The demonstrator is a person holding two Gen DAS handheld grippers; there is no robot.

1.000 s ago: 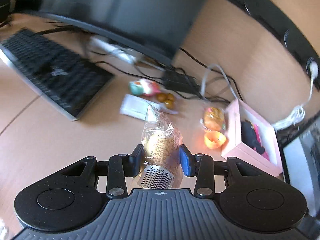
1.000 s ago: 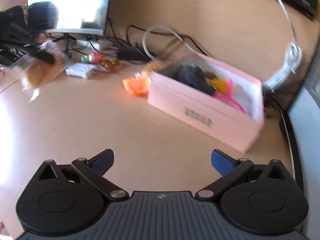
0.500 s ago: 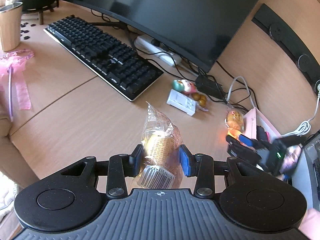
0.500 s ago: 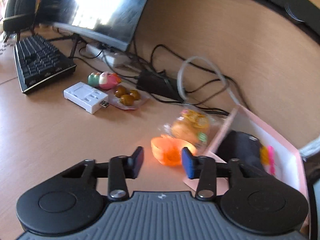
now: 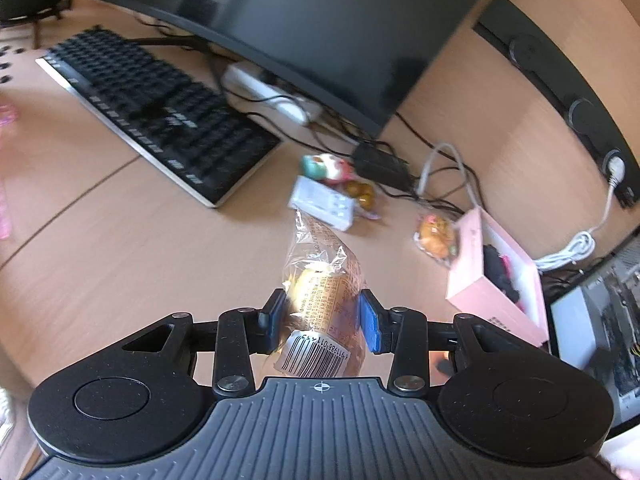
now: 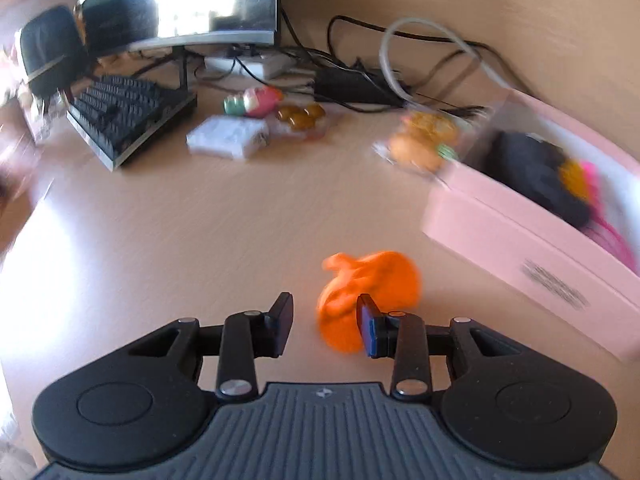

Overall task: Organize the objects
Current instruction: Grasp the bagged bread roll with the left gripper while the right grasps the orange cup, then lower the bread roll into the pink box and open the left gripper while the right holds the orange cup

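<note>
My left gripper (image 5: 323,316) is shut on a wrapped bread roll (image 5: 320,292) in clear plastic with a barcode label, held above the desk. My right gripper (image 6: 323,326) has narrowed jaws. An orange crumpled object (image 6: 368,292) lies against its right finger and partly in the gap; whether it is gripped is unclear. The open pink box (image 6: 532,224) with dark and pink items sits to the right, also in the left wrist view (image 5: 500,276). A wrapped pastry (image 6: 424,140) lies beside the box.
A black keyboard (image 5: 160,116) and monitor (image 5: 320,20) stand at the back left. A white adapter (image 6: 228,138), a pink-green toy (image 6: 252,102), brown sweets (image 6: 302,114) and tangled cables (image 6: 360,84) lie behind. A computer case (image 5: 600,328) stands at the right.
My right gripper pulled back from the box side and the orange object moved with it, now lying in front of the box. My left gripper swung around, still holding the bread roll.
</note>
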